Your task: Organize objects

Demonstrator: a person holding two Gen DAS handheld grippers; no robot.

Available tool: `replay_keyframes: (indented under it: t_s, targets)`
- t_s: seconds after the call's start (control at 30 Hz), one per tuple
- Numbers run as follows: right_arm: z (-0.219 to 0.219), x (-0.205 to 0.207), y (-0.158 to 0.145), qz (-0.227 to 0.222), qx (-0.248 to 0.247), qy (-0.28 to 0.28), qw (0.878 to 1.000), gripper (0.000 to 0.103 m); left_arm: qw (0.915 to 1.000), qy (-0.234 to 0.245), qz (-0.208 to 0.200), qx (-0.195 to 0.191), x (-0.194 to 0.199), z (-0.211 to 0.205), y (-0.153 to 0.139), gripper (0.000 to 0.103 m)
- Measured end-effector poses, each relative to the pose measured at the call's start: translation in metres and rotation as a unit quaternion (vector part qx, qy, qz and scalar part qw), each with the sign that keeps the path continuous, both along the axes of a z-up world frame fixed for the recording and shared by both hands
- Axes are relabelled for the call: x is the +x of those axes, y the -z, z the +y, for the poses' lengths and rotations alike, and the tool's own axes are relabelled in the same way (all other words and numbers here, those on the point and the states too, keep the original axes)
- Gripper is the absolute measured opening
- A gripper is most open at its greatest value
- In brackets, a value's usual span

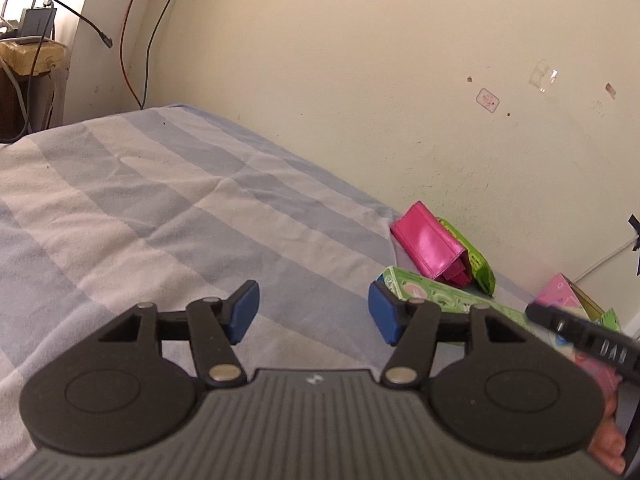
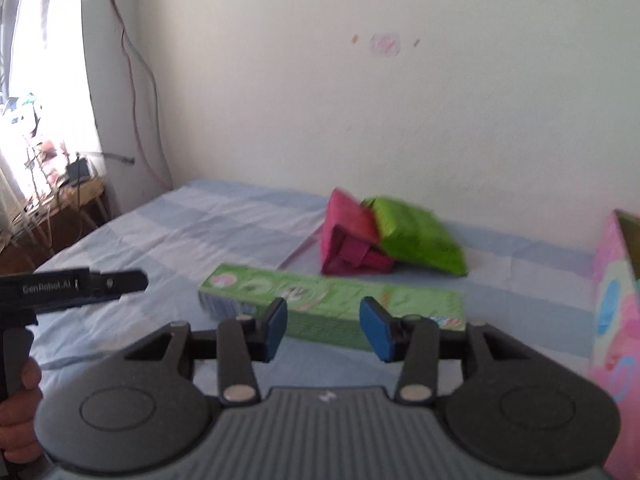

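Left wrist view first: the left hand-held gripper is released, blue pads wide apart with nothing between them, just hanging over the bed with its blue and white checked sheet. Off to the right, near the wall, there's a little pile of stuff. A pink wallet leans against a green packet, and in front of them a long green box lies flat on the sheet, partly hidden behind the right-side finger. A pink box sits further right by the edge of the view. The other gripper's black finger pokes in at the right. Some cables hang down the wall in the far left corner.

Right wrist view, kinda blurry: the right hand-held gripper is also released, pads apart and not touching anything. The long green box lies crosswise just past the fingertips, near but not between them as far as I can tell. Behind it the pink wallet rests touching the green packet, both close to the wall. The pink box stands at the right edge, open top showing brown inside. The left hand-held gripper comes in from the left, with a hand around its grip.
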State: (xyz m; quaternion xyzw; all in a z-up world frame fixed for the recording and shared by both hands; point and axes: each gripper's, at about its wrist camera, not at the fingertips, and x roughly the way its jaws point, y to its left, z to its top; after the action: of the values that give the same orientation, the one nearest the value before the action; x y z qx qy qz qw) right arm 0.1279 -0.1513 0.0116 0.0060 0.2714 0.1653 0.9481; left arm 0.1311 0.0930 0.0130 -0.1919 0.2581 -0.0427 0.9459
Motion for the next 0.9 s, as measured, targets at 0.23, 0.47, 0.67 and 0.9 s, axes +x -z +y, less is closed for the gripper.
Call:
replay_keyframes:
  t_s: [0.23,0.47,0.67,0.9]
  targets:
    - [-0.039,0.067,0.008,0.039,0.083,0.115,0.989,0.068,0.9999,0.001,-0.001,0.014,0.001,-0.003,0.001,0.062]
    - [-0.030,0.111,0.031,0.135,0.092,0.055,0.985,0.072,1.0000,-0.007,-0.004,0.002,0.000,0.001,0.000,0.065]
    - [-0.007,0.046,0.027,0.159,0.092,-0.077,0.980,0.063,0.9999,-0.008,-0.006,-0.001,0.000,0.002,0.000,0.065]
    - [-0.019,-0.046,0.011,0.054,0.125,-0.090,0.987,0.078,0.9999,-0.011,-0.005,-0.007,-0.003,0.007,0.000,0.065]
